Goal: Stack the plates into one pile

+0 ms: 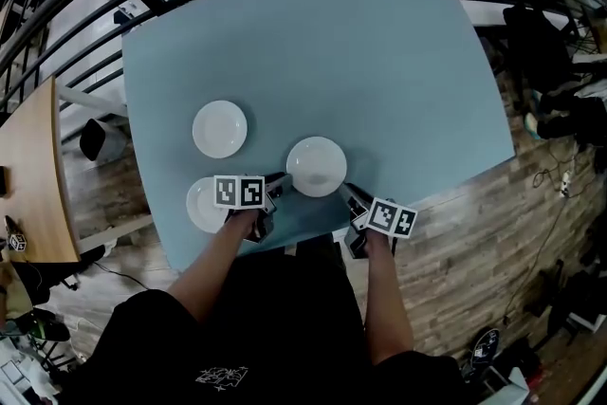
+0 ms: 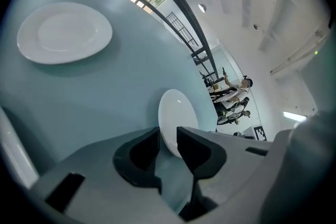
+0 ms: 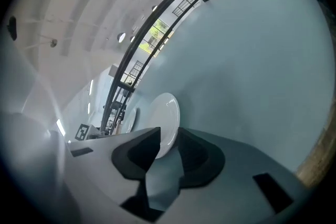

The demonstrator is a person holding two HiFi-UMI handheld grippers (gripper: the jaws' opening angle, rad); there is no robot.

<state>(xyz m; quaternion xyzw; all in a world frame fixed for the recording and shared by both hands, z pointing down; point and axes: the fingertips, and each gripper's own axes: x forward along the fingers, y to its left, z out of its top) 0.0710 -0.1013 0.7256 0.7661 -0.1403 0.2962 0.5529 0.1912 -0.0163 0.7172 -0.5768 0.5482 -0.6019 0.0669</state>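
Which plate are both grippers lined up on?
The rightmost plate: its rim sits between the fingers of the left gripper and right gripper. Both other plates lie left.

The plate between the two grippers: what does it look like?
The plate is round, plain white and glossy, like ceramic, with a shallow raised rim. It lies flat and empty on the blue table, close to the person's side. The left gripper and right gripper flank its rim with jaws apart; whether they touch it I cannot tell.
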